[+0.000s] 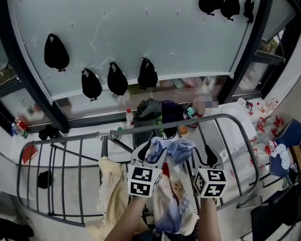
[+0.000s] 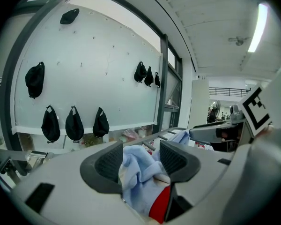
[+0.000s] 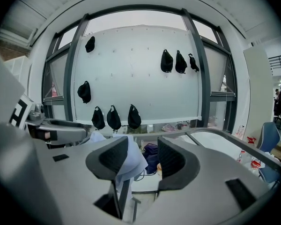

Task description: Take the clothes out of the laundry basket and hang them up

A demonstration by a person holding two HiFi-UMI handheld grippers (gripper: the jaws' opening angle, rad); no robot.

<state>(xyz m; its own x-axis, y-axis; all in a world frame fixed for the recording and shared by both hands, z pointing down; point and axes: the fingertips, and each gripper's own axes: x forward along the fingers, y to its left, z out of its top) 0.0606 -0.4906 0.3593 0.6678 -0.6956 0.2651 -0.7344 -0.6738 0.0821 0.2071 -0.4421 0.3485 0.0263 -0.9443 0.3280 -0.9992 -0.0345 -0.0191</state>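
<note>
Hanging step: left gripper (image 2: 140, 161) and right gripper (image 3: 143, 159) both gape around the blue garment (image 2: 136, 172), which lies draped over the drying rack rail (image 1: 140, 129). The next move is likely to withdraw.

Feeds look decent from my end: soft daylight through the big frosted panel (image 1: 140, 29), no harsh shadows. The ceiling strip light (image 2: 261, 25) blows out a bit in the left gripper view. Both gripper views bend hard with black corners, and the close-up fingers (image 2: 107, 165) look slightly soft.
</note>
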